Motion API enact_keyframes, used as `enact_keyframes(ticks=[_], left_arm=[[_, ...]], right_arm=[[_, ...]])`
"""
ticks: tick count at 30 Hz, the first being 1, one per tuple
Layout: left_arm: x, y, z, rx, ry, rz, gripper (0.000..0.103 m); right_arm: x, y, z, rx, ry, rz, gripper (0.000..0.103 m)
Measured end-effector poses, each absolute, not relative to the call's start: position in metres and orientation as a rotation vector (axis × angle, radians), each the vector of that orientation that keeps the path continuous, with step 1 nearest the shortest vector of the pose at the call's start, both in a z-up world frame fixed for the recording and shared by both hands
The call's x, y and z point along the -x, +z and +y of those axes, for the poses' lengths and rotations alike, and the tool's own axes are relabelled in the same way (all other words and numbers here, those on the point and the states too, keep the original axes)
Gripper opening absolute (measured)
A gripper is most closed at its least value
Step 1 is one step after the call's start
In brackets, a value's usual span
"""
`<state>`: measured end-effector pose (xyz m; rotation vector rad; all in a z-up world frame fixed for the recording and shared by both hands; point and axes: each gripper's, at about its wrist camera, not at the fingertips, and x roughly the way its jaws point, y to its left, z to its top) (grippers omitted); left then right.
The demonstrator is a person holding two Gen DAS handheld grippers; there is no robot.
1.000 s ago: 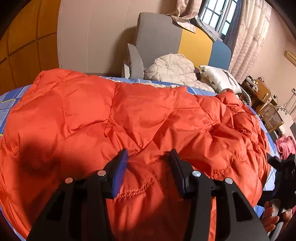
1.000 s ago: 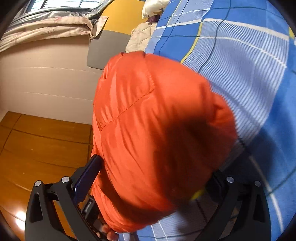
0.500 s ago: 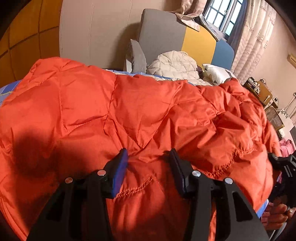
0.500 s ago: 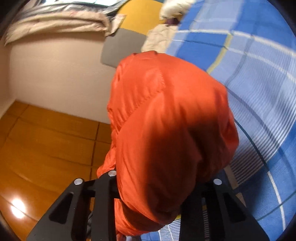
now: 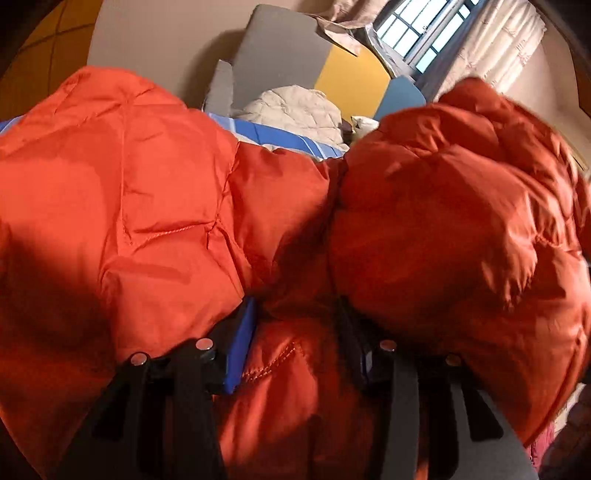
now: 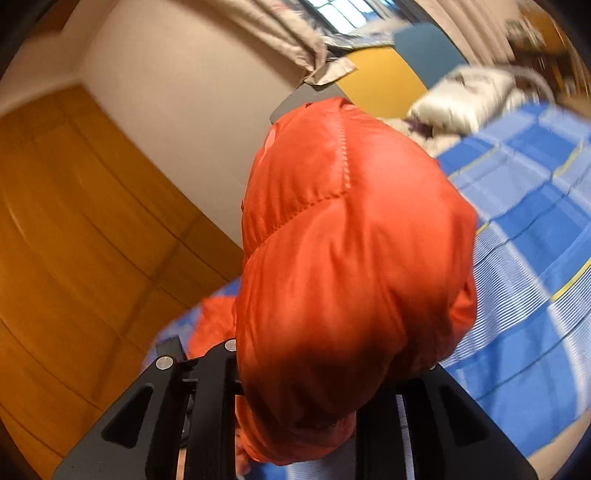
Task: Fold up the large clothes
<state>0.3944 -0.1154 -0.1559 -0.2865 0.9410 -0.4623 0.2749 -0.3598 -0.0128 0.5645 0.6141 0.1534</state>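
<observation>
Blue plaid bed (image 6: 524, 206) | both tools grip orange puffer jacket (image 5: 155, 206) | no legible writing

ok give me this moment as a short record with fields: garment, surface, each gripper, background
garment: orange puffer jacket, quilted, bunched up off the bed
surface: bed with blue checked sheet
left gripper: shut on a fold of the jacket near a stitched seam
right gripper: jaws have just been closing, now shut on a puffy end of the jacket, held above the sheet
background: cream quilt and white pillow at the head of the bed, window, wooden floor
</observation>
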Motion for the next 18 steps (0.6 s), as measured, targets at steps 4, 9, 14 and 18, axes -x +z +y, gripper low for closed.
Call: enact_keyframes(ticks=[4, 9, 14, 18], left_arm=[[-0.39, -0.145, -0.105, 0.301, -0.478, 0.947, 0.038], [-0.358, -0.098, -0.061, 0.245, -0.447, 0.817, 0.038], [-0.35, -0.096, 0.01, 0.22, -0.29, 0.8, 0.038], [-0.356, -0.125, 0.037, 0.319, -0.32, 0.874, 0.035]], right_arm=[[-0.279, -0.008, -0.358, -0.547, 0.145, 0.613, 0.021], [-0.284, -0.008, -0.358, -0.521, 0.126, 0.625, 0.021], [-0.287, 0.003, -0.334, -0.397, 0.119, 0.637, 0.021], [-0.297, 0.014, -0.303, -0.239, 0.13, 0.653, 0.021]])
